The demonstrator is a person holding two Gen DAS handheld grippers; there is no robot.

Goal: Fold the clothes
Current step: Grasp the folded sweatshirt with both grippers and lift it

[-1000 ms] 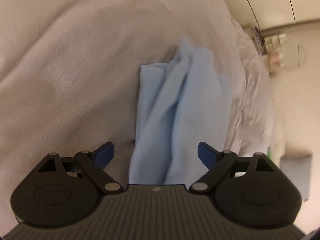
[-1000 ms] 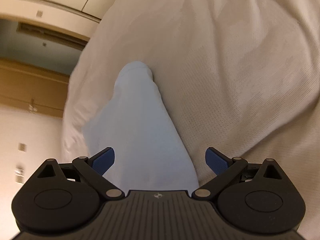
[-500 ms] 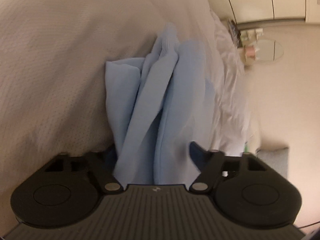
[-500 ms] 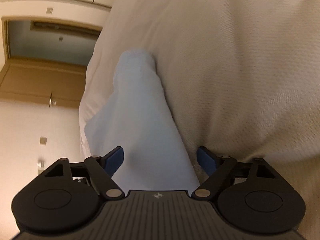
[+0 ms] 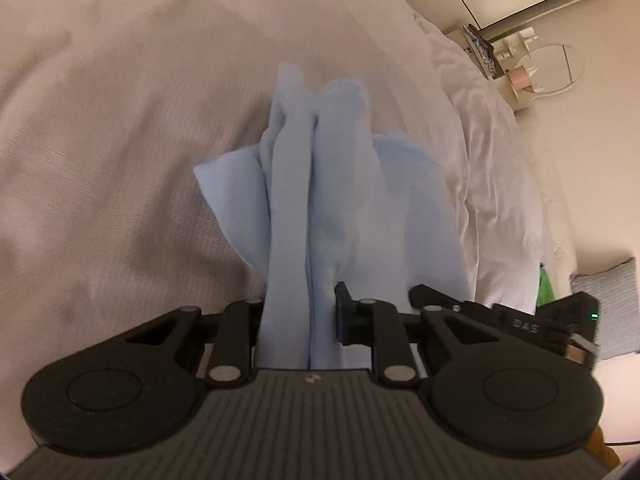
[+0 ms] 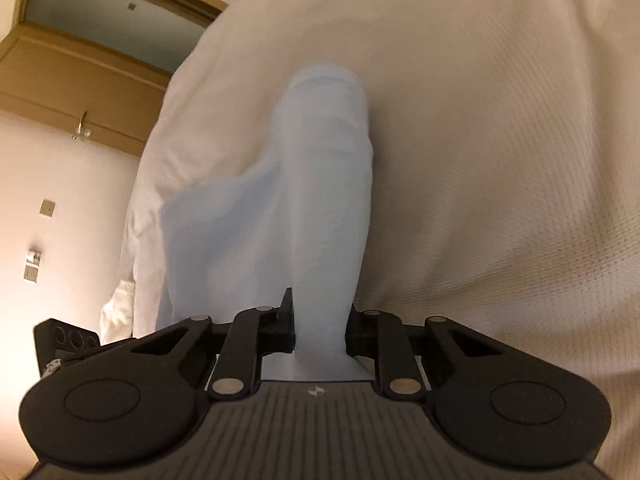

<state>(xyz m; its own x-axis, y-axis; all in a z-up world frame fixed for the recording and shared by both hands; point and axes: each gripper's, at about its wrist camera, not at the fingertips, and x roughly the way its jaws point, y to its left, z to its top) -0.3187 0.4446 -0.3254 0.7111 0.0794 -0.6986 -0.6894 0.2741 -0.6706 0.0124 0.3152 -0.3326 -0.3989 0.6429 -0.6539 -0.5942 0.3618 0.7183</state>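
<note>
A light blue garment (image 5: 328, 200) hangs bunched in long folds over the white bed cover (image 5: 120, 120). My left gripper (image 5: 298, 316) is shut on its near end, with cloth pinched between the jaws. In the right wrist view the same blue garment (image 6: 320, 208) stretches away from me over the bed cover (image 6: 500, 140). My right gripper (image 6: 320, 328) is shut on its other end. The cloth hides most of the fingertips in both views.
A crumpled white duvet (image 5: 492, 184) lies at the bed's right edge. A round mirror and small items (image 5: 536, 68) stand on a side table beyond. A grey cushion (image 5: 612, 300) lies on the floor. A wooden door (image 6: 80, 80) and wall switches (image 6: 34, 266) show at the left.
Both grippers went from open around the blue garment to shut on it. The garment is now gathered and pulled up off the bed between them.
</note>
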